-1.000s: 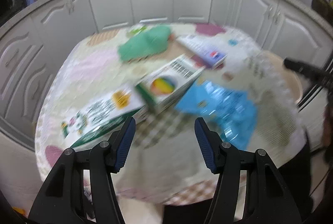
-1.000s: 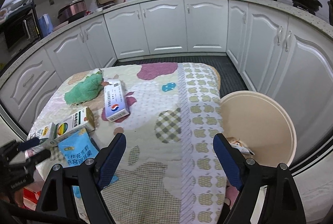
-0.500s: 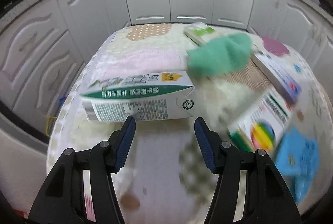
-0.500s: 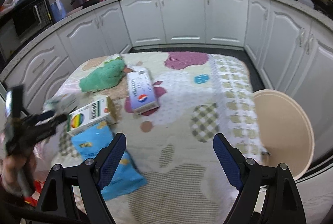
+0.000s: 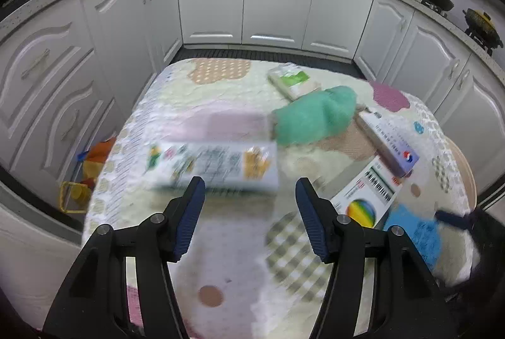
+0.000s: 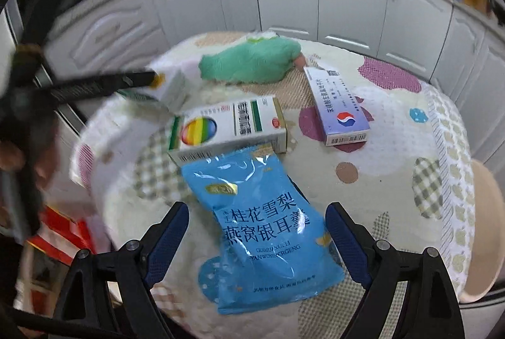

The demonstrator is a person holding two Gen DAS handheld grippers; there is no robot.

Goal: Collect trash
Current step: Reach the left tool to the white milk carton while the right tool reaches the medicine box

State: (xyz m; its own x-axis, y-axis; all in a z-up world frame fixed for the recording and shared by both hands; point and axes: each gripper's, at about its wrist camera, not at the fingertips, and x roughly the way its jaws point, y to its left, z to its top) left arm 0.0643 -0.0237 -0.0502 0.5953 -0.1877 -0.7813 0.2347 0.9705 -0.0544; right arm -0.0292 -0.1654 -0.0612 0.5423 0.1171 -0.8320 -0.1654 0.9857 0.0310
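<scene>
A white and green milk carton [image 5: 214, 165] lies on its side on the patterned tablecloth [image 5: 227, 247], just beyond my left gripper [image 5: 249, 206]. Its jaws are opening with nothing between them. My right gripper [image 6: 257, 235] hangs over a blue snack bag [image 6: 262, 228]. Its jaws are opening; the bag lies between the fingers, and the pads do not touch it. Behind the bag sit a rainbow-printed box [image 6: 227, 127], a purple box [image 6: 341, 105] and a green cloth [image 6: 252, 61].
A beige bin [image 6: 486, 228] stands off the table's right edge. A white and green packet [image 5: 293, 80] lies at the far side. White cabinets [image 5: 271, 8] ring the table. Red and orange items [image 5: 94, 156] sit on the floor to the left.
My left gripper has swung left from the rainbow box and blue bag to face the milk carton. The right gripper has moved left and down, from beside the bin to over the blue bag.
</scene>
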